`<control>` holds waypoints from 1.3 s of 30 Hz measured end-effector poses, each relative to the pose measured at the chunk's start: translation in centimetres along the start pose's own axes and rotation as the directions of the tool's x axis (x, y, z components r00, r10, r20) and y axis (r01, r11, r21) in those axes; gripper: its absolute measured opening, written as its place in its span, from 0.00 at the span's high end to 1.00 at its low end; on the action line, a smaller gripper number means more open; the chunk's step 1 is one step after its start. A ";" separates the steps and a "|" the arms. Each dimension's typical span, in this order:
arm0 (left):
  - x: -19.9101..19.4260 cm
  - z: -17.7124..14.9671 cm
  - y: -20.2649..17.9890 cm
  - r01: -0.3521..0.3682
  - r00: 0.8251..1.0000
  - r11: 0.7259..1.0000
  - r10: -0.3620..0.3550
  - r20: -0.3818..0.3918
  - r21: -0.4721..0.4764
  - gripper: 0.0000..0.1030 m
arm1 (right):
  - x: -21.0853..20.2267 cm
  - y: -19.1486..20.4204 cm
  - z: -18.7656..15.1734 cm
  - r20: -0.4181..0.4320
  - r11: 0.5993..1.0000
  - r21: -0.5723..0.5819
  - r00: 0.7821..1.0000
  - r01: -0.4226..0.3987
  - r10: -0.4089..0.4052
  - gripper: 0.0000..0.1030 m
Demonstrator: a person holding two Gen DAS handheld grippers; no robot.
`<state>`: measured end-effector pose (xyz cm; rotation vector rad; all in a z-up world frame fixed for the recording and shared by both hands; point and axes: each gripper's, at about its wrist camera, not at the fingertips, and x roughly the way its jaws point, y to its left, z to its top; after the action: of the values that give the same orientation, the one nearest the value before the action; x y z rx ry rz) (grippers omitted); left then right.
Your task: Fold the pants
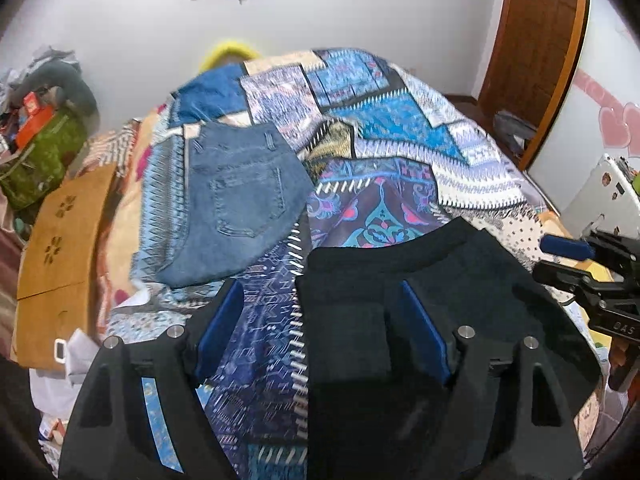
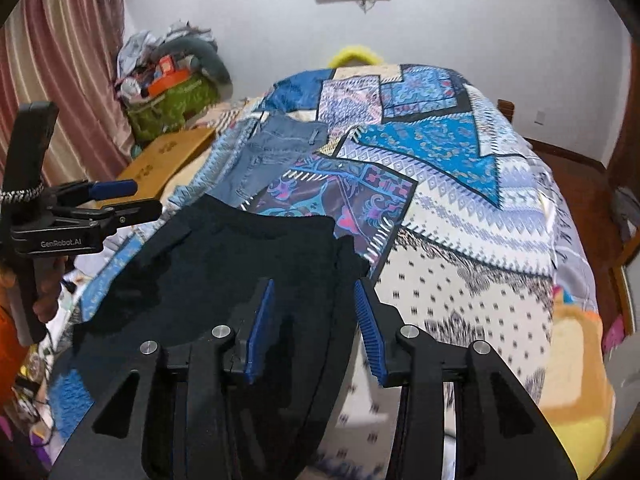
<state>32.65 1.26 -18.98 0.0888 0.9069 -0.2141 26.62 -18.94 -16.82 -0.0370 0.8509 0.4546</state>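
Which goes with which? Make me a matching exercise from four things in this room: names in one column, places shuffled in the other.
Things:
1. black pants
2. jeans
3. green bag
4. wooden board

Places:
a. off the bed, by the wall, with clutter piled on top
b. folded, farther up the bedcover, back pocket showing
c. at the bed's side edge, with flower shapes on it
d. spread at the near end of the bedcover

Pairs: 1-d, 2-b, 3-a, 4-c
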 end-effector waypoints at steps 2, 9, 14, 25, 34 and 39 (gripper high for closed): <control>1.5 0.2 -0.1 0.000 1.000 1.000 0.000 -0.031 0.008 0.23 | 1.4 -0.4 0.5 -0.034 1.000 -0.003 0.999 -0.010 0.009 0.64; 5.0 -0.2 -0.6 -0.043 0.995 0.998 0.047 -0.085 0.044 0.29 | 4.7 -0.4 0.4 -0.102 0.998 -0.058 0.995 -0.025 0.019 0.82; 5.8 -0.6 -0.6 -0.113 0.990 0.991 0.118 -0.073 0.069 0.31 | 4.7 -0.4 0.2 -0.085 0.998 -0.066 0.996 -0.009 0.004 0.86; 2.2 0.0 -0.1 -0.107 0.994 0.993 0.108 -0.018 0.041 0.31 | 2.3 -0.5 1.0 -0.037 0.999 -0.015 0.998 0.052 -0.053 0.86; -5.2 -0.8 -0.8 -0.104 0.989 0.993 0.099 0.109 0.048 0.15 | -3.7 1.1 1.4 0.072 0.999 -0.003 0.996 0.049 -0.048 0.65; -6.2 -2.6 -0.6 -0.068 0.994 0.998 0.067 0.091 0.007 0.06 | -5.8 2.2 0.1 0.103 0.999 0.001 0.993 0.052 -0.052 0.26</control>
<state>26.85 2.05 -15.64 0.1179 0.8114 -0.1584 22.51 -19.05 -12.16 -0.0369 0.7466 0.4047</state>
